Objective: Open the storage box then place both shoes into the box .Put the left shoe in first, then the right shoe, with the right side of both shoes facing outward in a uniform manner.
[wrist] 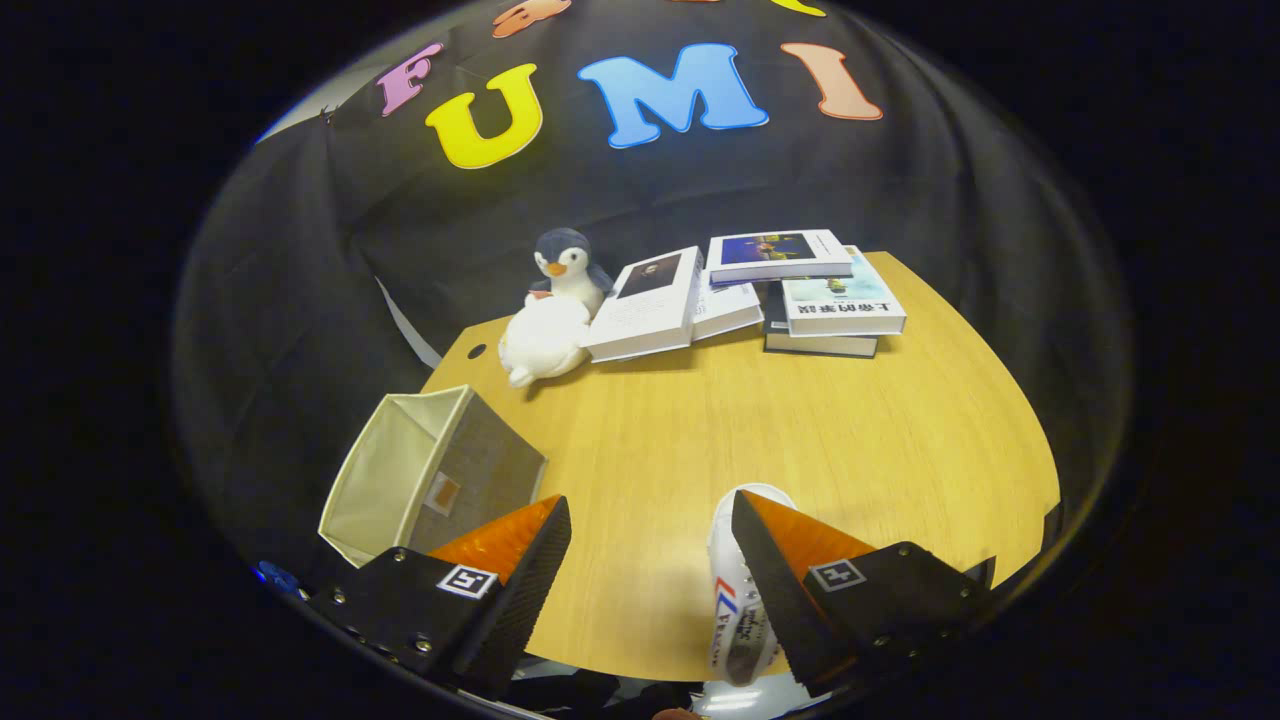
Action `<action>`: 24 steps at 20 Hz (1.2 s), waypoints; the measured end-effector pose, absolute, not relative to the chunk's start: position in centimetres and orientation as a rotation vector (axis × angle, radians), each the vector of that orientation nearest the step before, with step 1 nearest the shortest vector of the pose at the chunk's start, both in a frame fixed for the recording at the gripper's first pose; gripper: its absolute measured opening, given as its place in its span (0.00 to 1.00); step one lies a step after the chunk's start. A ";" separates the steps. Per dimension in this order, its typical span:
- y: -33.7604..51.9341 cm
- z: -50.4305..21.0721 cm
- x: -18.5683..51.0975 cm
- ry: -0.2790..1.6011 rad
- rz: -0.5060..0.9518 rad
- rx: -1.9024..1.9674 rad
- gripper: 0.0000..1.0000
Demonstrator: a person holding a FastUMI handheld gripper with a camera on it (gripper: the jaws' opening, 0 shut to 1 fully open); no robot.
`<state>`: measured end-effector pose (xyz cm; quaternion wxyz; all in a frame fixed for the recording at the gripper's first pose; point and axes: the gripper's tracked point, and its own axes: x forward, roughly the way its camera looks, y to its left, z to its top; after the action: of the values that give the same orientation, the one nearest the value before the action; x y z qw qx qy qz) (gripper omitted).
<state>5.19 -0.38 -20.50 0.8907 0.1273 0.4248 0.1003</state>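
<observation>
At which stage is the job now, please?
Done: the storage box already stands open, with no shoe visible inside. In hand: the tongs are open, one white shoe beside the right finger, not gripped. Left: placing both shoes in the box.

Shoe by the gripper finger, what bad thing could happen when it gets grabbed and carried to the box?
The gripper is open, and the white shoe lies against one finger rather than centred between them, so closing now may only nudge it or pinch it crookedly.
The storage box sits at the wooden table corner, open; a bump while loading could push it off the edge.
</observation>
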 end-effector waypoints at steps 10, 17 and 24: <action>-6.0 -29.2 2.0 1.057 0.177 0.130 0.98; -8.1 -32.9 -0.1 1.154 0.173 0.038 0.98; -7.3 -35.3 -1.2 1.214 0.159 0.097 0.98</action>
<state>-1.24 -7.33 -35.26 0.8172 0.0456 0.5696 0.0746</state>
